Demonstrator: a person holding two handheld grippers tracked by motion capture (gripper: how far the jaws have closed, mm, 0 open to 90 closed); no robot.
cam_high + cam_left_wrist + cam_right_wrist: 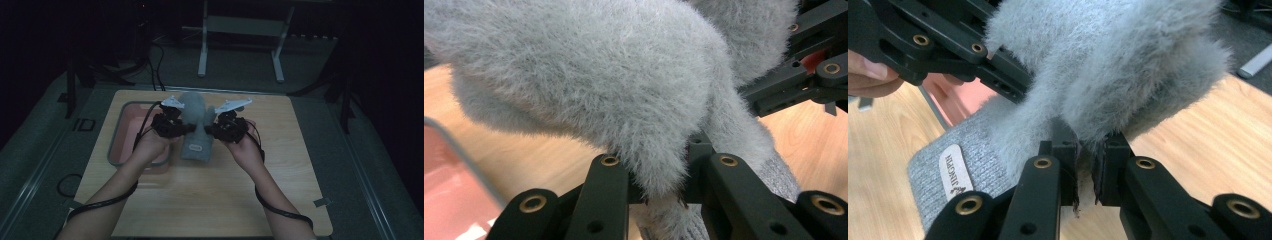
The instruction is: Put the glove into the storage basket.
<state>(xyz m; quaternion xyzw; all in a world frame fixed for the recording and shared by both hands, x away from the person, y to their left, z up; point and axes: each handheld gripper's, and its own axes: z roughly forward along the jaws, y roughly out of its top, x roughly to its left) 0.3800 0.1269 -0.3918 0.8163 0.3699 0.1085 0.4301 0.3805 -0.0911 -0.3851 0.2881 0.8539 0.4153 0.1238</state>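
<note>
a dim lab-like recording space: a wooden tabletop [200,200], floor cables [155,65] and a metal stand [240,30] behind.

We are holding a fuzzy grey glove [196,127] between the left gripper [181,127] and right gripper [214,129] above a wooden table [210,200]. A pink tray [129,131] is sitting at the left.

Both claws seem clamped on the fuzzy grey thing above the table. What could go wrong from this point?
1. The left claw and right claw each pinch only a thin fold of the grey fuzzy knit item, so fur may slip out and one side drop.
2. Pulling the claws apart could stretch the knit.
3. If dropped leftward, it may land on the rim of the pink bin rather than inside.
</note>
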